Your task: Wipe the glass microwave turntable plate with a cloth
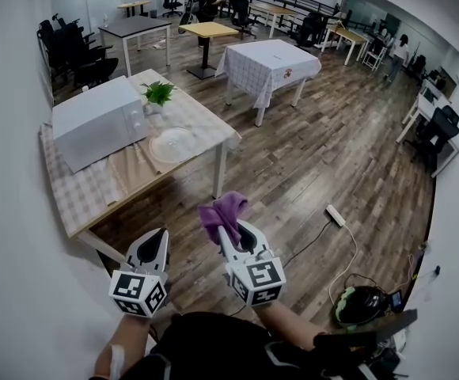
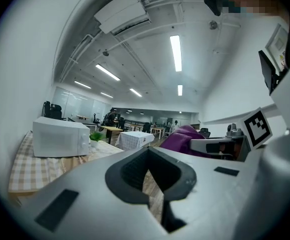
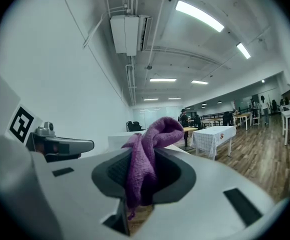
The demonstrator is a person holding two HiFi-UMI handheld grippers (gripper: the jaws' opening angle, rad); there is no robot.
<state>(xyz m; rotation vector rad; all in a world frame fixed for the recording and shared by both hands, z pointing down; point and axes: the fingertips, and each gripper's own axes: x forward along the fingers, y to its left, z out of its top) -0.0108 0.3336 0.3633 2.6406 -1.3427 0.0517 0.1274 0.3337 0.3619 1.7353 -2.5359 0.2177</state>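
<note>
The right gripper [image 1: 231,234] is clenched on a purple cloth [image 1: 222,211]; in the right gripper view the cloth [image 3: 144,160] stands pinched between the dark pads, and its bunched top flops over toward 1 o'clock. The left gripper [image 1: 159,242] is just beside it at about 8 o'clock in the head view. Its jaws are drawn together on nothing, and only a thin strip of wooden floor shows through the hollow between them in the left gripper view. The glass turntable plate [image 1: 172,144] lies flat on the checked table [image 1: 83,200], well apart from both grippers, at about 11 o'clock from the cloth. A white microwave [image 1: 99,122] stands just beside the plate at its 9 o'clock, and a small green plant [image 1: 158,93] at its 12 o'clock. Both grippers hang over the wooden floor, off the table's near edge.
</note>
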